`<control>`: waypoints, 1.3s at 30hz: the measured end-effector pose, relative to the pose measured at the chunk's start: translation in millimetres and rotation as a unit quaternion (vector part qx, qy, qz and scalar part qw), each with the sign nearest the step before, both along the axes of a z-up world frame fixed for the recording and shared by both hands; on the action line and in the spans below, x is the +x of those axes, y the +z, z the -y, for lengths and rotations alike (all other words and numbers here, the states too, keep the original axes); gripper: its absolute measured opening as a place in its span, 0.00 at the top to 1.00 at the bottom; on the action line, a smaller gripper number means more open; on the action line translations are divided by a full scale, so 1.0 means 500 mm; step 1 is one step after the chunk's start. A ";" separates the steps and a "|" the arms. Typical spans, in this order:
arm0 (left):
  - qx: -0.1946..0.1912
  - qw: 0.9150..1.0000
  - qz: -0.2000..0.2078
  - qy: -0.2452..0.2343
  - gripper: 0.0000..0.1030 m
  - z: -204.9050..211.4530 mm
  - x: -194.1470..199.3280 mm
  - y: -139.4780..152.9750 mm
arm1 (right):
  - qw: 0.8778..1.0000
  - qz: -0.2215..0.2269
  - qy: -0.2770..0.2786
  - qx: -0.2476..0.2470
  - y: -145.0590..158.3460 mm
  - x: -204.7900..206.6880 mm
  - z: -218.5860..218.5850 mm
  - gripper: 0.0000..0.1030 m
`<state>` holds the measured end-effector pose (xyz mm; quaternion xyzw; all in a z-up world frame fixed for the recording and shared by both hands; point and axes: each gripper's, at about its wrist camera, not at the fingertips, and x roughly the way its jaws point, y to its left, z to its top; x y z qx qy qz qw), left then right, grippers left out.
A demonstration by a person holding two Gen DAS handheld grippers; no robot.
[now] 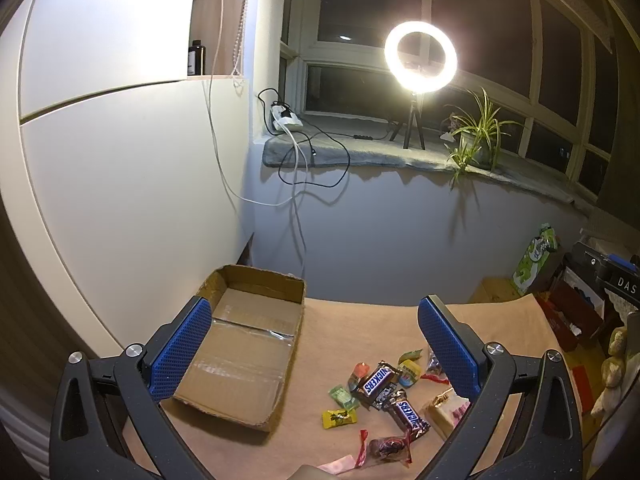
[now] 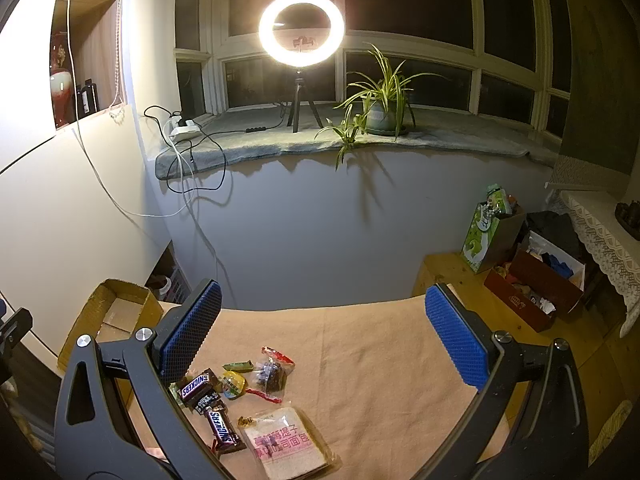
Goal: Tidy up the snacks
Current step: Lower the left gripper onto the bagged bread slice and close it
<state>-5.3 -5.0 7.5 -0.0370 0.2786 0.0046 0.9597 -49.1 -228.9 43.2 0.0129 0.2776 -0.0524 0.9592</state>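
Observation:
An open cardboard box (image 1: 244,344) lies empty on the left of the tan table cover (image 1: 352,328); it also shows in the right wrist view (image 2: 116,312). A pile of snacks lies to its right: two Snickers bars (image 1: 378,380) (image 2: 196,386), a yellow candy (image 1: 338,418), a green candy (image 1: 342,396), a red-wrapped sweet (image 1: 388,448) and a clear packet of bread (image 2: 286,446). My left gripper (image 1: 316,346) is open and empty, above the box and snacks. My right gripper (image 2: 324,336) is open and empty, above the snacks.
A ring light (image 2: 301,26) on a tripod, a potted plant (image 2: 380,112) and a power strip with cables (image 2: 184,128) sit on the windowsill. A green bag (image 2: 486,236) and red boxes (image 2: 536,288) stand on the floor to the right. A white cabinet (image 1: 120,180) stands on the left.

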 end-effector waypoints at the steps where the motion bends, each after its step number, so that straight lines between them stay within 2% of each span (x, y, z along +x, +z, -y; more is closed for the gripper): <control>1: 0.000 1.000 -0.001 -0.001 0.01 0.002 0.001 0.000 | 1.000 0.000 0.000 0.000 -0.001 0.000 0.000 0.00; 7: -0.008 1.000 -0.016 -0.016 0.01 0.015 0.008 -0.016 | 1.000 -0.013 0.001 0.003 -0.017 0.003 0.003 0.00; 13: -0.029 0.996 -0.066 -0.052 0.01 0.032 0.028 -0.066 | 0.999 -0.039 0.014 0.020 -0.046 0.014 0.017 0.00; 19: -0.041 0.987 -0.118 -0.104 0.01 0.070 0.041 -0.120 | 0.990 -0.107 0.066 0.059 -0.116 0.039 0.036 0.00; 23: -0.057 0.974 -0.168 -0.143 0.03 0.105 0.051 -0.168 | 0.978 -0.163 0.100 0.083 -0.177 0.056 0.045 0.00; 27: -0.069 0.962 -0.201 -0.170 0.11 0.133 0.066 -0.198 | 0.957 -0.235 0.132 0.110 -0.257 0.069 0.059 0.00; 30: -0.088 0.950 -0.228 -0.193 0.14 0.150 0.074 -0.220 | 0.940 -0.281 0.154 0.118 -0.309 0.069 0.060 0.00; 37: -0.116 0.919 -0.300 -0.229 0.27 0.192 0.084 -0.288 | 0.915 -0.340 0.179 0.119 -0.389 0.073 0.047 0.00; 39: -0.124 0.910 -0.317 -0.236 0.31 0.205 0.084 -0.303 | 0.909 -0.352 0.187 0.121 -0.404 0.075 0.044 0.03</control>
